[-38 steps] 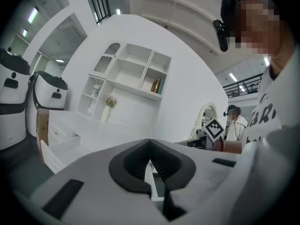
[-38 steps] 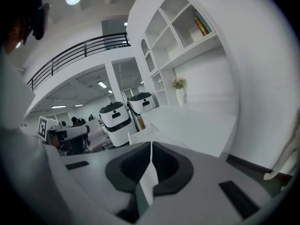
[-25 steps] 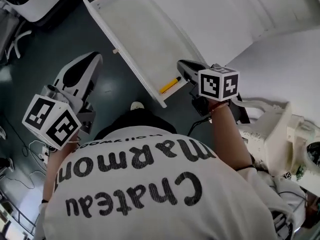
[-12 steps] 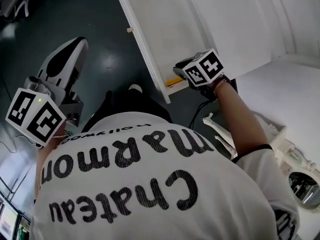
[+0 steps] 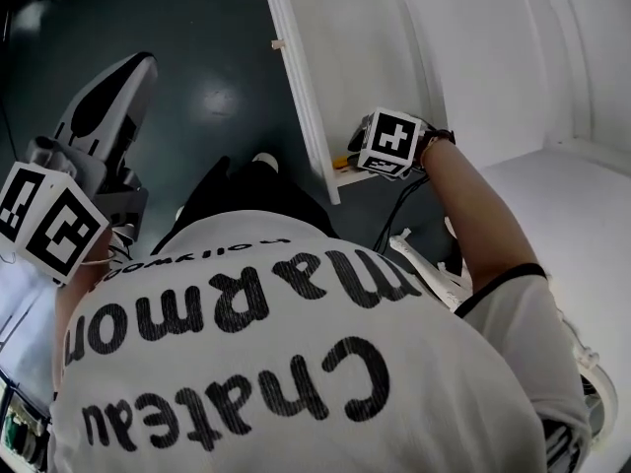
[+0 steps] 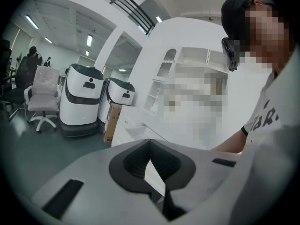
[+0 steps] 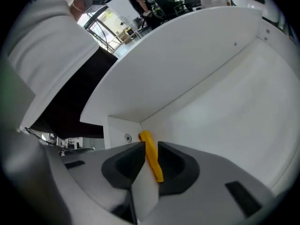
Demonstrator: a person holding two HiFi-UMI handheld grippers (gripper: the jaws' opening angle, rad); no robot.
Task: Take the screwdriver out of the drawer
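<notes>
Grip looks set: right gripper [image 7: 150,146] pinches the yellow screwdriver [image 7: 152,157] between its jaws in the drawer [image 7: 211,102] corner dead ahead, so lift straight and slowly; left gripper [image 6: 150,142] hangs closed, empty.

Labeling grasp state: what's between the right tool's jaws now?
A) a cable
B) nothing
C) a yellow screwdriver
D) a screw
C: the right gripper view shows the yellow screwdriver standing between the jaws of the right tool, at the inner corner of the drawer.
</notes>
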